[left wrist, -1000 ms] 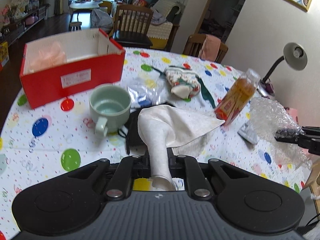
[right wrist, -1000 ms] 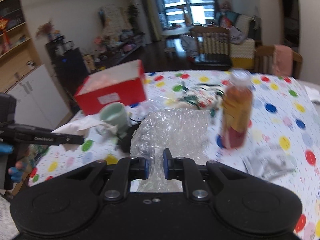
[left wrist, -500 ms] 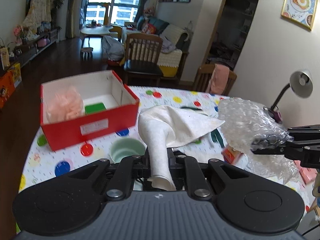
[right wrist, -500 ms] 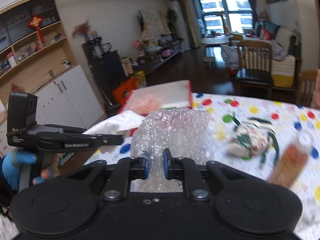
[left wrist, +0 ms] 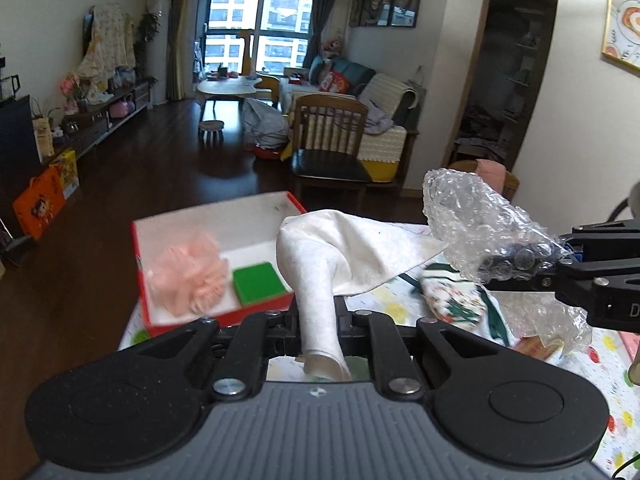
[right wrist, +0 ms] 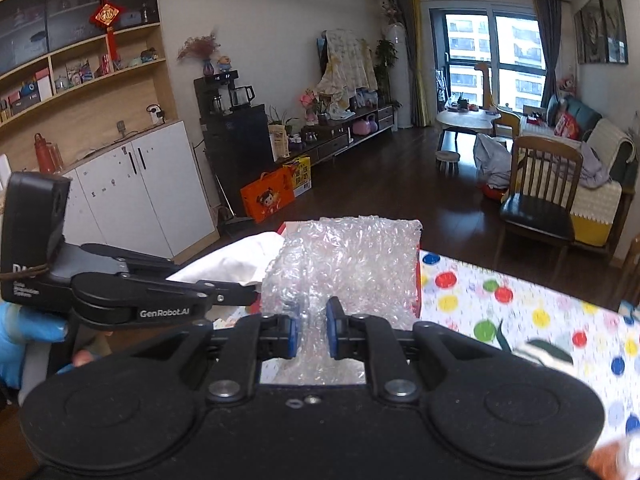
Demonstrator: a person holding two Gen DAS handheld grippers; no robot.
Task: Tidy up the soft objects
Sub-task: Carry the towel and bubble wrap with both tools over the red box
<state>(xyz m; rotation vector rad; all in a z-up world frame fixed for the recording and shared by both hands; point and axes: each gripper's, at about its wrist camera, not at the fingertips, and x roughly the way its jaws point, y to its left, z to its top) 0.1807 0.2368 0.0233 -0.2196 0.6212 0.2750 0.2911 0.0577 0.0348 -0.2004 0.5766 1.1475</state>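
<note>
Carrying to box: red box [left wrist: 256,316] on the dotted surface [right wrist: 520,312] already holds a pink puff [left wrist: 188,276] and green sponge [left wrist: 260,282].
Right gripper [right wrist: 311,332]: clenched on bubble wrap [right wrist: 352,264], held aloft.
Left gripper [left wrist: 318,320]: clenched on white cloth [left wrist: 352,248], also aloft.
Advice: centre each bundle over the box, lower, then release.
Hidden: left gripper's fingertips behind cloth; box's near wall.
</note>
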